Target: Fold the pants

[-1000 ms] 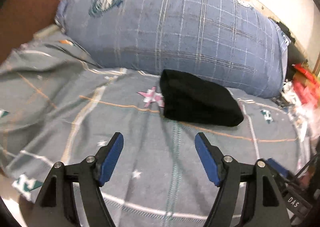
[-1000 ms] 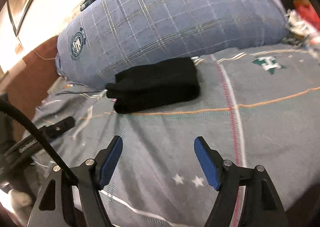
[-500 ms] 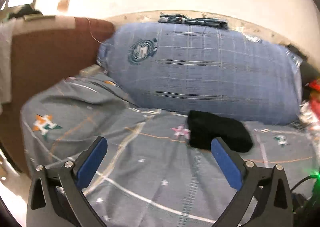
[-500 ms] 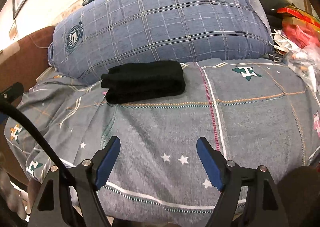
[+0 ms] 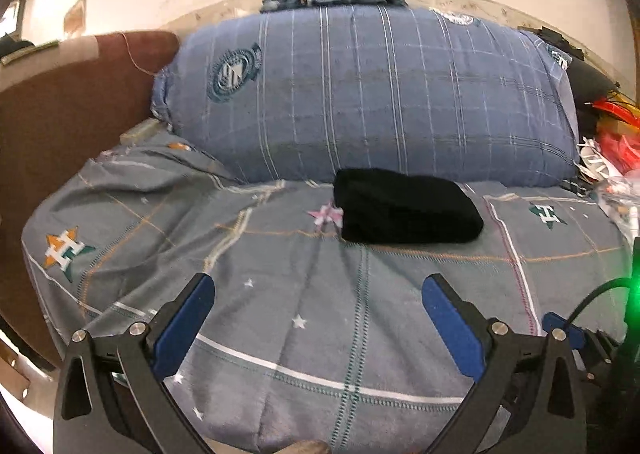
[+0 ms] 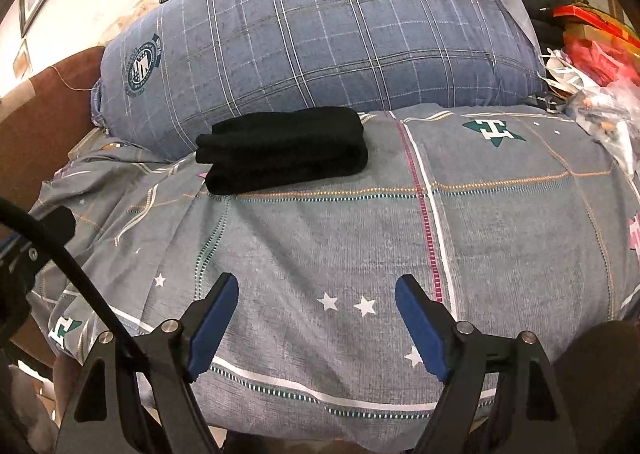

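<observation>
The black pants [image 5: 404, 208] lie folded into a compact bundle on the grey bedsheet [image 5: 280, 294], right in front of the big blue plaid pillow. They also show in the right wrist view [image 6: 284, 148]. My left gripper [image 5: 318, 286] is open and empty, held back near the bed's front edge, well short of the pants. My right gripper [image 6: 316, 288] is open and empty too, over the sheet near the front edge, apart from the pants.
A large blue plaid pillow [image 5: 368, 94] fills the back of the bed. A brown headboard [image 5: 60, 114] stands at the left. Red packets and clutter [image 6: 592, 54] lie at the right edge. Folded jeans [image 5: 332, 0] rest on top of the pillow.
Both grippers have pulled back from the folded pants toward the bed's front edge, so more of the bed shows. The left jaws have opened wider. The pants have not moved.
</observation>
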A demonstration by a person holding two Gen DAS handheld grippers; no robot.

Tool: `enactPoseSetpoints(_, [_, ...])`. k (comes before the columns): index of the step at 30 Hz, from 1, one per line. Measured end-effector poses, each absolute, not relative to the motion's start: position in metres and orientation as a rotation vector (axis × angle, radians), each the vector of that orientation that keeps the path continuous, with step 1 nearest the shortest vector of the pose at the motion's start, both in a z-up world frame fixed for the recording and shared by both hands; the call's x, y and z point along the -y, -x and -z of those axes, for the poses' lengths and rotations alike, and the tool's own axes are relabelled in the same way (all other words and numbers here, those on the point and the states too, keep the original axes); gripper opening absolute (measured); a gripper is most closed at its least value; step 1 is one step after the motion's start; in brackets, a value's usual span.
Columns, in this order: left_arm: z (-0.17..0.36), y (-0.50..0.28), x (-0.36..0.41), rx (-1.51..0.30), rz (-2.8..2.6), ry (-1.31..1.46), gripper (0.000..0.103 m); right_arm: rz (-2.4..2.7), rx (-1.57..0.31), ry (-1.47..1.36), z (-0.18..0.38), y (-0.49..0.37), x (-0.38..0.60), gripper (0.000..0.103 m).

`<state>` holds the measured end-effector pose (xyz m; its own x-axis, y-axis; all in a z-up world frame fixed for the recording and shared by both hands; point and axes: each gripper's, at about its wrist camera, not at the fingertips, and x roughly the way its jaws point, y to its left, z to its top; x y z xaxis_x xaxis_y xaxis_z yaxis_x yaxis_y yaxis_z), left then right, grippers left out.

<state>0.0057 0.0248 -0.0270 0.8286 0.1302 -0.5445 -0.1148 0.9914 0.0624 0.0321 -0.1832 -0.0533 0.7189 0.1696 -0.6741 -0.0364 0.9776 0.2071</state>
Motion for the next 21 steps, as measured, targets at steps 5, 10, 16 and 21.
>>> enactPoseSetpoints(5, [0.034, -0.011, -0.025, -0.636, -0.082, 0.007, 0.103, -0.116, -0.773, -0.172, 0.056, -0.033, 0.179, 0.086])
enactPoseSetpoints(10, [0.04, -0.014, -0.025, -0.674, -0.067, 0.033, 0.103, -0.115, -0.791, -0.163, 0.06, -0.035, 0.176, 0.086])
enactPoseSetpoints(16, [0.041, -0.015, -0.027, -0.689, -0.056, 0.056, 0.103, -0.11, -0.806, -0.159, 0.064, -0.037, 0.174, 0.087])
enactPoseSetpoints(21, [0.045, -0.016, -0.03, -0.708, -0.047, 0.07, 0.103, -0.109, -0.823, -0.144, 0.068, -0.039, 0.173, 0.087])
